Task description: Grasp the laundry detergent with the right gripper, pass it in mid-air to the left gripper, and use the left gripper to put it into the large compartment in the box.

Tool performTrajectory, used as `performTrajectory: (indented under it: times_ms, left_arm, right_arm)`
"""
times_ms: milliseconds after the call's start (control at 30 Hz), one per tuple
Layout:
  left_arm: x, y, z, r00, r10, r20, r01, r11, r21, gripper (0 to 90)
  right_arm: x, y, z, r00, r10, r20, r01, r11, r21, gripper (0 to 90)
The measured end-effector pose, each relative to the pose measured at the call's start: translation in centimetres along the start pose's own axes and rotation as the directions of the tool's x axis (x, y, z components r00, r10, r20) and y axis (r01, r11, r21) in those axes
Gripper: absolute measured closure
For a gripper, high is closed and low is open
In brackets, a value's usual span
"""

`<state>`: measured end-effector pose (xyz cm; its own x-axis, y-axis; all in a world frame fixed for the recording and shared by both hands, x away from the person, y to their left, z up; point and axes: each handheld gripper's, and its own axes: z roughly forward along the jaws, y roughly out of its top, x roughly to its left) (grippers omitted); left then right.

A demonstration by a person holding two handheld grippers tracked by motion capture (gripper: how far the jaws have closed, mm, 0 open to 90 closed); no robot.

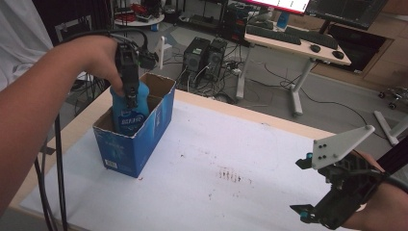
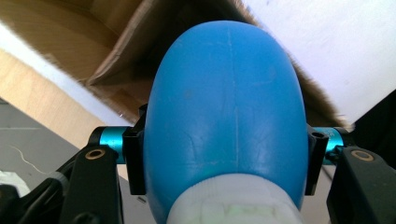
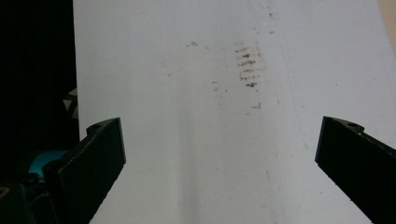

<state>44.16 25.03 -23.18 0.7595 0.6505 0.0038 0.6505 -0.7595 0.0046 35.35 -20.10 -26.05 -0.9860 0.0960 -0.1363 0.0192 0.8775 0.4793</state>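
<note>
the right gripper (image 1: 308,187) sits nearest, low over the white sheet (image 1: 231,144) at the near right corner of the table, with its grey three-cornered plate (image 1: 339,144) tipped up on top. its fingers (image 3: 95,161) are spread wide apart with nothing between them. in the right gripper view, bare white sheet lies between the two fingers, and just beyond their tips there is a patch of small brown smudges (image 3: 247,67).

further off and well apart to the left, the left gripper (image 1: 129,91) points straight down, held from above by the person's hand (image 1: 94,60), its cable looping off behind. its fingers (image 2: 135,158) pinch a blue bottle (image 2: 224,112) by its two sides, pressed flat against the plastic near the white cap end (image 2: 233,203), which sits closest to the gripper's body. the bottle's rounded far end points away from the fingers, down into an open blue cardboard box (image 1: 139,132). in the high view the bottle (image 1: 130,113) stands upright, partly inside the box's near compartment, its upper part above the rim. the brown inner walls and flaps of the box (image 2: 121,46) show just past the bottle's far end.

beyond the table edge stand a desk, computer towers and cables on the floor.
</note>
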Motion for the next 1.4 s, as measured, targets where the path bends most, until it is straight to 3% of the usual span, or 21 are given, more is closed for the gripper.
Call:
performTrajectory:
  times_ms: [233,467,733,767,1100,1167,1400]
  left_arm:
    - [0.0,0.0,2.2,0.9927,0.120,-0.004,-0.121,0.9927,-0.010,38.2]
    - [-0.4,0.5,3.9,0.9863,0.165,0.000,-0.165,0.9863,0.004,38.2]
    - [-0.1,0.4,5.8,0.9868,0.160,0.027,-0.160,0.9871,0.004,38.1]
    - [0.0,0.3,5.7,0.9873,0.156,0.031,-0.156,0.9877,-0.015,38.1]
    - [0.2,0.4,5.9,0.9896,0.135,0.049,-0.135,0.9908,0.007,37.5]
    - [0.2,0.5,5.8,0.9910,0.123,0.054,-0.123,0.9923,0.006,31.7]
    - [0.0,1.0,4.7,0.9894,0.137,0.047,-0.138,0.9903,0.016,28.5]
  right_arm:
    - [-0.2,-0.2,1.3,0.9997,0.014,-0.018,-0.013,0.999,0.049,0.9]
    - [-0.6,-0.3,2.1,0.9993,0.027,-0.024,-0.026,0.998,0.056,0.9]
    - [-0.7,-0.3,2.3,0.9993,0.029,-0.024,-0.027,0.998,0.054,0.9]
    - [-0.8,-0.4,2.3,0.9994,0.025,-0.025,-0.024,0.998,0.053,0.9]
    - [-0.7,-0.6,2.5,0.9994,0.020,-0.030,-0.018,0.999,0.044,0.9]
    - [-0.7,-0.6,2.6,0.9995,0.020,-0.026,-0.018,0.998,0.052,0.9]
    - [-0.6,-0.2,3.0,0.9993,0.008,-0.037,-0.006,0.998,0.056,0.9]
